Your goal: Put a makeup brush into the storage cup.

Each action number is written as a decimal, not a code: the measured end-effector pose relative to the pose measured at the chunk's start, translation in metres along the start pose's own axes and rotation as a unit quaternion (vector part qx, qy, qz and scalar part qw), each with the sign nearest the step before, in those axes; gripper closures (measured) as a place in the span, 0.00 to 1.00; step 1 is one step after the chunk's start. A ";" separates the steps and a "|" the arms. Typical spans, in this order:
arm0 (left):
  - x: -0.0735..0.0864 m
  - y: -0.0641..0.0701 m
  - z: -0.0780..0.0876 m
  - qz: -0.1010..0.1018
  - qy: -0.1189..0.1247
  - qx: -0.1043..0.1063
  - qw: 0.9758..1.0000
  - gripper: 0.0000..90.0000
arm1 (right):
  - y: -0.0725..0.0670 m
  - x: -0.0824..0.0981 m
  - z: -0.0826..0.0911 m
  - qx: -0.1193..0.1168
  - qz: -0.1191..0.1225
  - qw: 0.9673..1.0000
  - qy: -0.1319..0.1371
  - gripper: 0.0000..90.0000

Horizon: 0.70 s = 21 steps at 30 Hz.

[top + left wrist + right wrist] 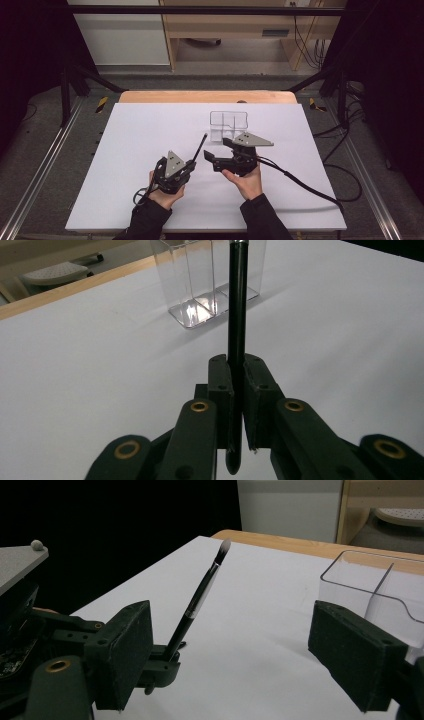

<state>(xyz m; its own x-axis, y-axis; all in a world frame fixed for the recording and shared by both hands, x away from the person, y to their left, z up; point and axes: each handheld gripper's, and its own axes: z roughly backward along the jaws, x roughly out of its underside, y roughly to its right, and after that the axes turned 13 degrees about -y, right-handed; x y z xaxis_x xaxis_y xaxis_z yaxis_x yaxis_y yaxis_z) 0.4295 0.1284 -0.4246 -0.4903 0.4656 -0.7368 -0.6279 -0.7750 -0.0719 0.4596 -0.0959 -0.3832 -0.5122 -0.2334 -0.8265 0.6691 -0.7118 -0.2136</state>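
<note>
The makeup brush (237,305) stood tilted, bristle tip up and away, its lower handle clenched between the pads of my left gripper (191,163) at the near middle of the white table (140,130). Just right of it, my right gripper (216,150) stood released, nothing between its wide jaws. The clear divided organizer (228,124) sat just beyond, toward the table's far edge.

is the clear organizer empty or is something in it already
Empty. The clear organizer shows bare compartments in the high view and the left gripper view; the brush is outside it, clamped in the left gripper.
</note>
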 end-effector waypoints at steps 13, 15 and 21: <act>0.000 0.000 0.000 0.011 0.000 -0.001 1.000 0.92 | -0.002 0.005 -0.014 -0.006 -0.027 1.000 0.006 0.28; 0.000 0.001 0.000 0.011 0.000 -0.002 1.000 0.92 | -0.003 0.006 -0.017 -0.011 -0.033 0.999 0.006 0.31; 0.000 0.003 -0.001 0.015 0.001 0.000 1.000 0.92 | -0.003 0.009 -0.025 -0.024 -0.052 0.998 0.008 0.37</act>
<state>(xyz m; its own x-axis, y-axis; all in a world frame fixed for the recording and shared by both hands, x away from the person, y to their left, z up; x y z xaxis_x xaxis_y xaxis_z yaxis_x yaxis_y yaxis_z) 0.4288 0.1256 -0.4255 -0.5085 0.4410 -0.7395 -0.6125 -0.7889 -0.0493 0.4666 -0.0793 -0.4026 -0.5720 -0.1477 -0.8069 0.6376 -0.6989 -0.3240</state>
